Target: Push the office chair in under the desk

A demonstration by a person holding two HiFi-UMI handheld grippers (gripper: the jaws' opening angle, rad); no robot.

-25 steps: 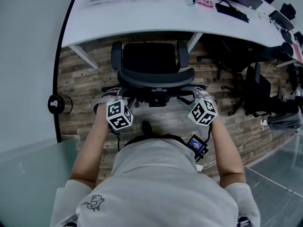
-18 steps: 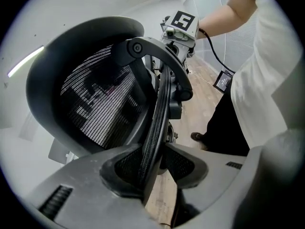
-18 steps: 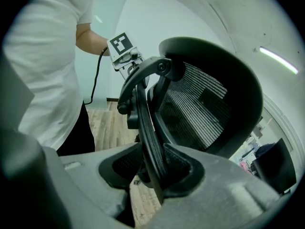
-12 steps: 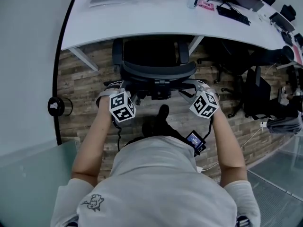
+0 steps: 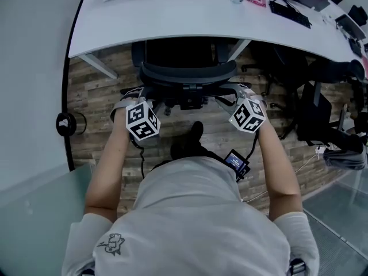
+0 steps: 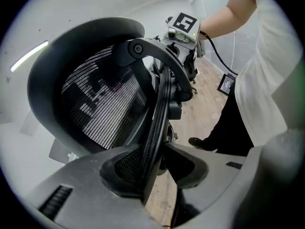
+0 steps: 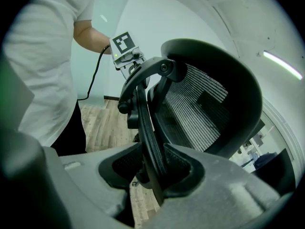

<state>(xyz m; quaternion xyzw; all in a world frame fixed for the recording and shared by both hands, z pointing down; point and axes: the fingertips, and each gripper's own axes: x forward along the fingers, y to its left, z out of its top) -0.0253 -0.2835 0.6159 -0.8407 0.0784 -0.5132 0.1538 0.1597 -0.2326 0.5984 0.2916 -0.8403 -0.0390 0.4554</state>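
- The left claw [image 5: 133,95] is clenched on the left rim of the office chair's [image 5: 187,73] mesh backrest, and the right claw [image 5: 242,91] is clenched on the right rim.
- The chair's seat sits beneath the white table [image 5: 172,22], with the backrest just outside its edge.
- The push looks nearly finished. The next move likely calls for a short, even shove from both sides, then release.
- The floor [image 5: 95,96] is wood plank, and other black chairs [image 5: 313,108] crowd the right.
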